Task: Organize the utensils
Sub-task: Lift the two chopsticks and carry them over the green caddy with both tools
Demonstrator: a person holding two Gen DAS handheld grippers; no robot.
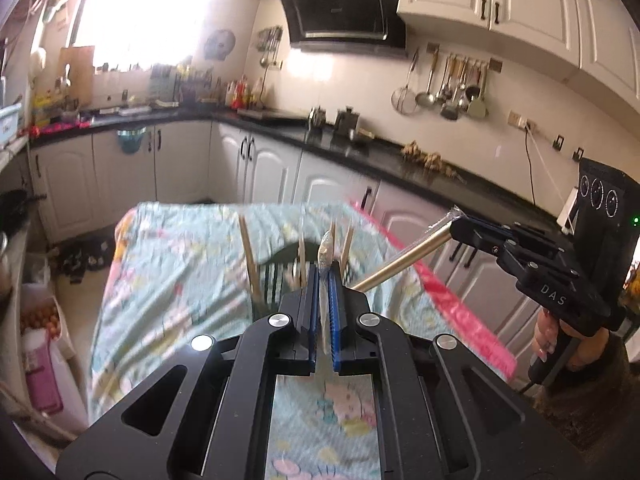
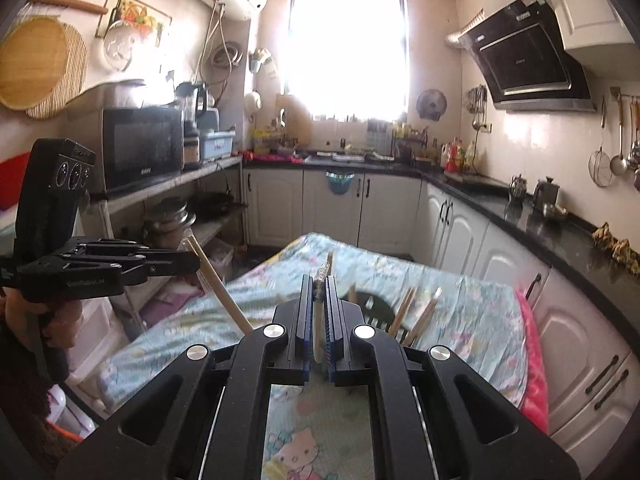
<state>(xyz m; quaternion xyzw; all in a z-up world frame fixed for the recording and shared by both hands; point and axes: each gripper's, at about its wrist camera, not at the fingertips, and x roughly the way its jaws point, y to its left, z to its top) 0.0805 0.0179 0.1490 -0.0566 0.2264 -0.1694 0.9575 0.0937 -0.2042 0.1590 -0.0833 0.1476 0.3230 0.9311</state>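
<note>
Jaws of both grippers pinching plastic-wrapped wooden chopsticks: left gripper (image 1: 323, 280), right gripper (image 2: 319, 292), above dark slotted utensil holder (image 2: 376, 308) on floral tablecloth (image 1: 168, 264). Light, stiff, wrapper likely slippery; grip mid-shaft.

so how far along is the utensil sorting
Partly done, by the look of it. Several chopsticks already stand in the dark holder on the cloth-covered table. In hand: the left gripper and the right gripper each clamp a plastic-wrapped stick. Both presumably still need dropping into the holder.
</note>
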